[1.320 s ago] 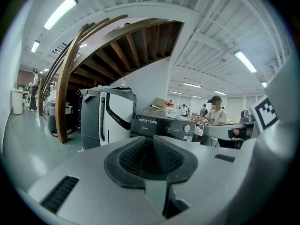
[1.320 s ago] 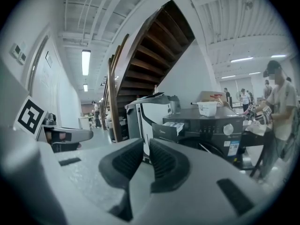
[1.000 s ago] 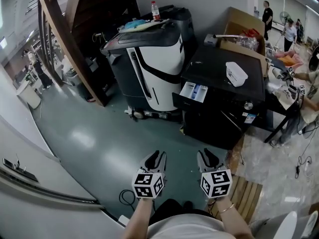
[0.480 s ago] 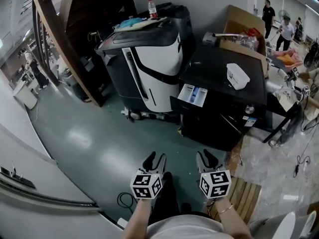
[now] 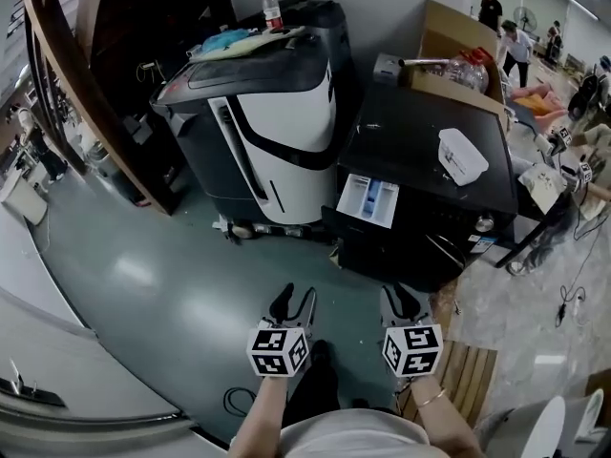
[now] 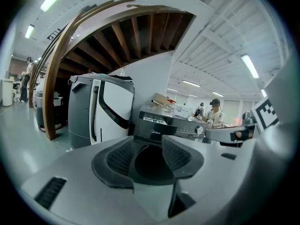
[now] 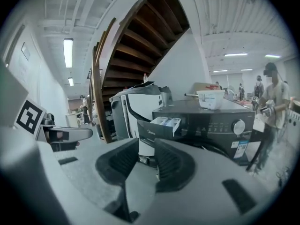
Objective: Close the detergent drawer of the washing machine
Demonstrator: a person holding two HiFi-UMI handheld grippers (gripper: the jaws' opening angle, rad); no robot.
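L gripper (image 5: pixel 294 300) just been opening (nothing between), R gripper (image 5: pixel 401 300) apart, empty.

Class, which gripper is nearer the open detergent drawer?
Right, narrowly. The right gripper sits almost straight before the detergent drawer; the left gripper stands off to its left.

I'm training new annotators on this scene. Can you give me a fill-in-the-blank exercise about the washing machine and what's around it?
1. The detergent drawer of the washing machine stands ____, not shut.
2. The white container sits on ____ of the washing machine.
3. In the head view, the grey-and-white machine stands to the washing machine's ____.
Missing words: open; top; left.
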